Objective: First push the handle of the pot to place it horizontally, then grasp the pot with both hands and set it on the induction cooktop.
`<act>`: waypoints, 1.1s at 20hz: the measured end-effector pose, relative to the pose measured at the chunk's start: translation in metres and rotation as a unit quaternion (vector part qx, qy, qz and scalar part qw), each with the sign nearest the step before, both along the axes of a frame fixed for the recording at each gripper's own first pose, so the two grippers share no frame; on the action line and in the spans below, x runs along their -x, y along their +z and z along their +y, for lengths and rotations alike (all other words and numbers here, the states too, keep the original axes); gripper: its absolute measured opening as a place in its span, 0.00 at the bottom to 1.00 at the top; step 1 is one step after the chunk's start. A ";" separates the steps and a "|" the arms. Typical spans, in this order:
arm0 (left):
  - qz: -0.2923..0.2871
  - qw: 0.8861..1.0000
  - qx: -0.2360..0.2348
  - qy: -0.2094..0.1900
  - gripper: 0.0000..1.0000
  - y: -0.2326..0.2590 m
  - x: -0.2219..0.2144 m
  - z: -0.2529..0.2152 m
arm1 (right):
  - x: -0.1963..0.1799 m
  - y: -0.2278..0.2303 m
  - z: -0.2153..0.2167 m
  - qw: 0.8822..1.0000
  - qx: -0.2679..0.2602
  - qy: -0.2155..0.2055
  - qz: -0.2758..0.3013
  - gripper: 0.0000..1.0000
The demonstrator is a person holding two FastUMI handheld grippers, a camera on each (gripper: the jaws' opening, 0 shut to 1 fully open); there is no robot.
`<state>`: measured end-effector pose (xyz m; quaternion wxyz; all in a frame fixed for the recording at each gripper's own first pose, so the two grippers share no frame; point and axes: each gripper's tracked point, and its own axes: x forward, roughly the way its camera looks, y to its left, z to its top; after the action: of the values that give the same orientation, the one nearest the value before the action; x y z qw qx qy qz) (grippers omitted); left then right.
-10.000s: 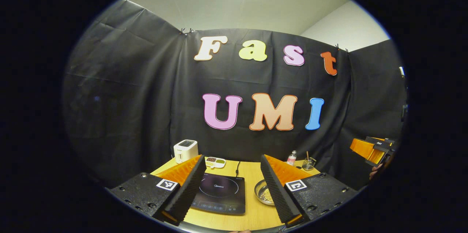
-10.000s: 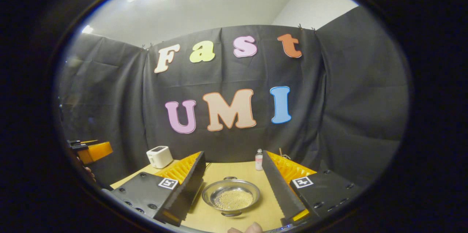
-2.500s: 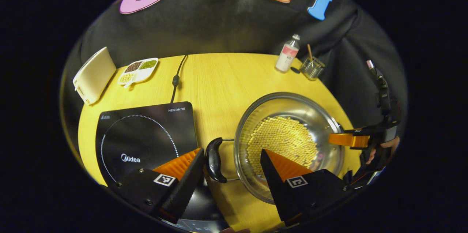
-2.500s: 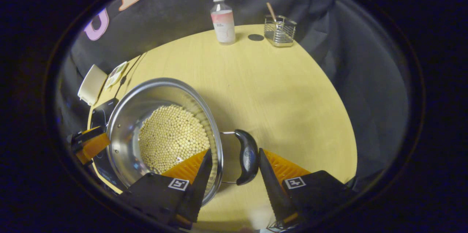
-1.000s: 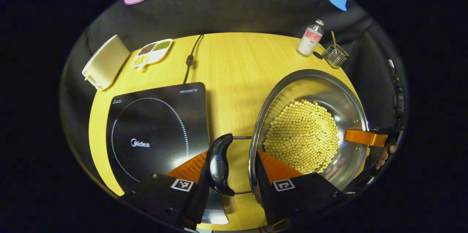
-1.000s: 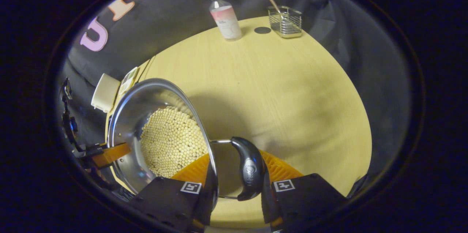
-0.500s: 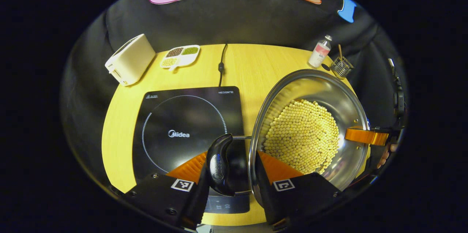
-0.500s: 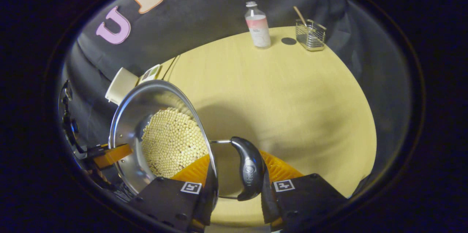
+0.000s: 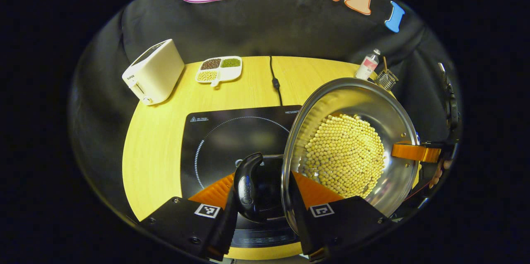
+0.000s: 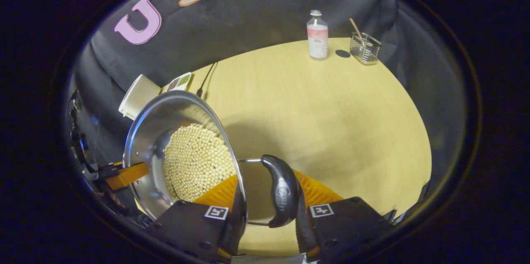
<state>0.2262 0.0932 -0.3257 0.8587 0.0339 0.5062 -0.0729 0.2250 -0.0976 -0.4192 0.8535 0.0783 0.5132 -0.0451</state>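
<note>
Both tongs pinched the pot handles, which had travelled from the bare surface to above the induction cooktop

Dim booth, glare inside pot, fisheye-bent edges, sharp focus

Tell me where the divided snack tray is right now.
In the left gripper view, the divided tray sits at the table's far edge, between the white toaster and the cooktop's cord.

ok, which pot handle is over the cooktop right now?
The handle in the left claw: the black cooktop lies under it. The right claw's handle hangs over bare table.
</note>
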 end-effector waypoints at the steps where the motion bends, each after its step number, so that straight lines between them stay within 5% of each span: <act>1: 0.003 1.000 0.001 -0.004 0.64 -0.002 -0.001 0.010 | 0.001 0.000 -0.001 1.000 0.004 -0.003 0.003 0.49; 11: 0.033 0.999 -0.012 -0.001 0.64 -0.024 -0.019 0.100 | -0.011 -0.022 0.019 0.999 0.011 0.008 0.047 0.49; 22: 0.000 0.999 -0.034 -0.038 0.65 -0.026 -0.050 0.125 | -0.013 -0.012 0.012 0.999 0.000 -0.012 0.050 0.56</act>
<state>0.2758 0.2186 -0.3520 0.8534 0.0820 0.5070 -0.0887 0.2377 -0.0853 -0.4312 0.8260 0.0822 0.5546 -0.0587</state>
